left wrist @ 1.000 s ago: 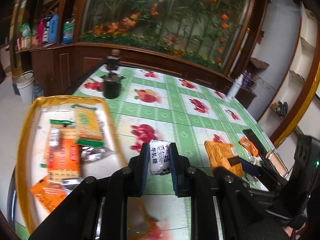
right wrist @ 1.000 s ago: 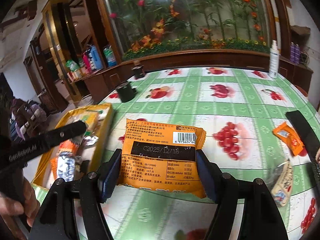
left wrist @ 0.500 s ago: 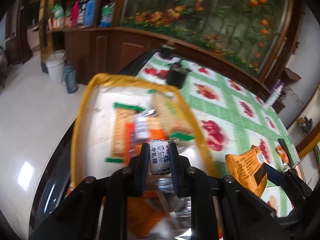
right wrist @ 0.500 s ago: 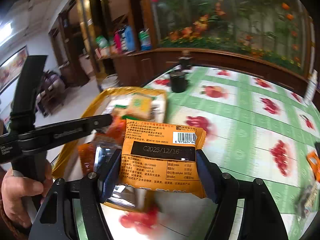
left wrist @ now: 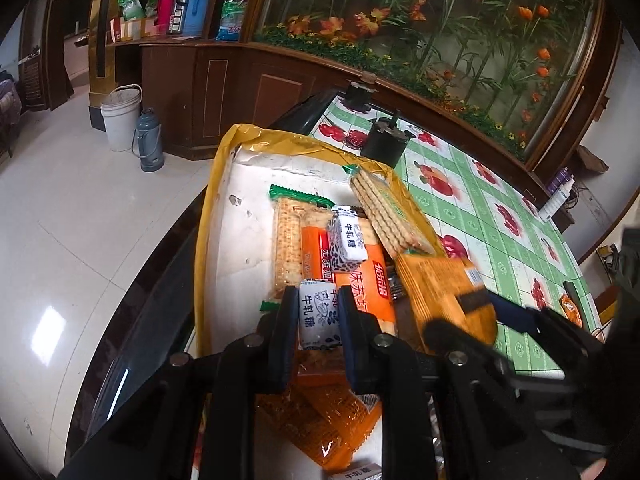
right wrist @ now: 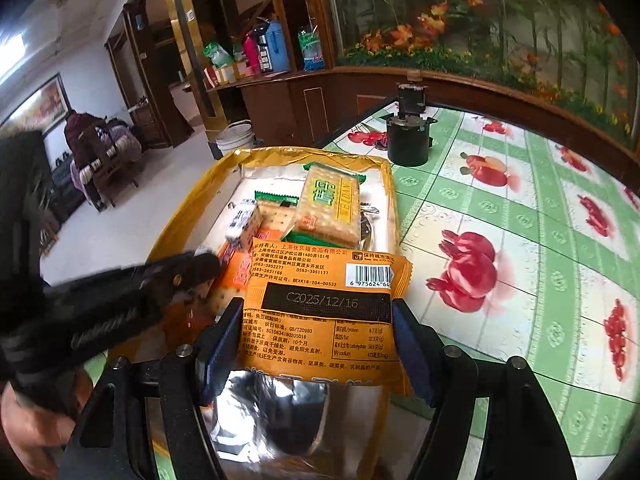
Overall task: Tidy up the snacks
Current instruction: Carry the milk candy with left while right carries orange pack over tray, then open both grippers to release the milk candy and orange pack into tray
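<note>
The left claw is closed on a small white candy, which is held upright between the two fingers, its printed face turned to the camera; the candy is pressed by both pads and is seen above the yellow tray, over the snacks that lie there. A second white candy of the same kind is laid on an orange packet just beyond the claw; a cracker pack with green ends lies beside it, and another cracker pack leans against the right wall of the tray.

The right claw is gripping an orange biscuit packet (the side with the barcode and the date faces the camera); the packet is clamped by its two edges, with the jaws standing wide, and its upper half reaches beyond the fingertips. It is held over the near part of the tray, above a silver wrapper. In the left wrist view this packet is seen blurred, just to the right of the left claw.

The tray rests at the edge of the bench, which is covered by a green cloth with fruit pictures; a black pot stands on the bench behind the tray. A hand is seen at the lower left of the right wrist view.
</note>
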Available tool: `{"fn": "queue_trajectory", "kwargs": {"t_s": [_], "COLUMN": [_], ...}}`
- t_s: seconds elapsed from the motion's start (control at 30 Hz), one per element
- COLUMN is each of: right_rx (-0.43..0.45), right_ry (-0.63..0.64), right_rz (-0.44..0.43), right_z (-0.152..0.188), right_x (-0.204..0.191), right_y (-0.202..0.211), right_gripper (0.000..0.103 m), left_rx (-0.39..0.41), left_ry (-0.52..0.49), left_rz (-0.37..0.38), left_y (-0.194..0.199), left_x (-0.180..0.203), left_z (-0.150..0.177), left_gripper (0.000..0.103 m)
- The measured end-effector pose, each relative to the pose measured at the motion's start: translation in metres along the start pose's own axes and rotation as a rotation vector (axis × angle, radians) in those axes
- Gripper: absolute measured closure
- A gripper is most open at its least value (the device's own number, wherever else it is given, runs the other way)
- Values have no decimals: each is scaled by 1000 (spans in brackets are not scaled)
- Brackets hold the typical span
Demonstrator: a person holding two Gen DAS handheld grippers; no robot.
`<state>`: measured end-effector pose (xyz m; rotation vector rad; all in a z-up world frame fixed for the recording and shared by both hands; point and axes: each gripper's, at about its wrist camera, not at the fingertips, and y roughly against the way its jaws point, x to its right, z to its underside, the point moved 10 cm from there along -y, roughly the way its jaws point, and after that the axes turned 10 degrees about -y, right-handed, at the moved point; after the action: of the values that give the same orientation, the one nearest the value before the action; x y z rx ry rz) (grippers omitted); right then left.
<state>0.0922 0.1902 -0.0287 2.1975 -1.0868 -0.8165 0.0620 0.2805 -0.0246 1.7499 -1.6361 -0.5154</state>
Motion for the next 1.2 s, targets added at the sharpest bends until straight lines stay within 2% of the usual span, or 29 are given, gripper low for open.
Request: {"fn": "queue_trajectory", "kwargs": {"t_s": [0.4, 0.67, 0.77, 0.9, 0.93, 1.2], "right_rx": [-42, -64, -73, -76, -77, -19], "right_ry": [-47, -20, -16, -62, -79, -98], "right_rz": [-22, -22, -43, -70, -83, -119], "right_z": [-29, -28, -24, -23, -23, -24], "right_x": [-10, -27, -30, -24, -21, -13], "right_y": [-36, -47, -43, -34, -31, 7], "right_gripper": [27, 25, 24, 22, 22, 22], "left_rx": [2, -7, -11, -6, -1, 29], "left_ry": [-13, -48, -60, -57, -58, -81], "left_rz": [15, -14, -13, -32, -35, -30], "left_y": [0, 0, 2, 7, 9, 25], "left_x": [-2, 5, 9, 10, 10, 31], "left_z": [6, 11, 11, 11, 10, 3], "left_gripper": [85, 85, 81, 61, 59, 57]}}
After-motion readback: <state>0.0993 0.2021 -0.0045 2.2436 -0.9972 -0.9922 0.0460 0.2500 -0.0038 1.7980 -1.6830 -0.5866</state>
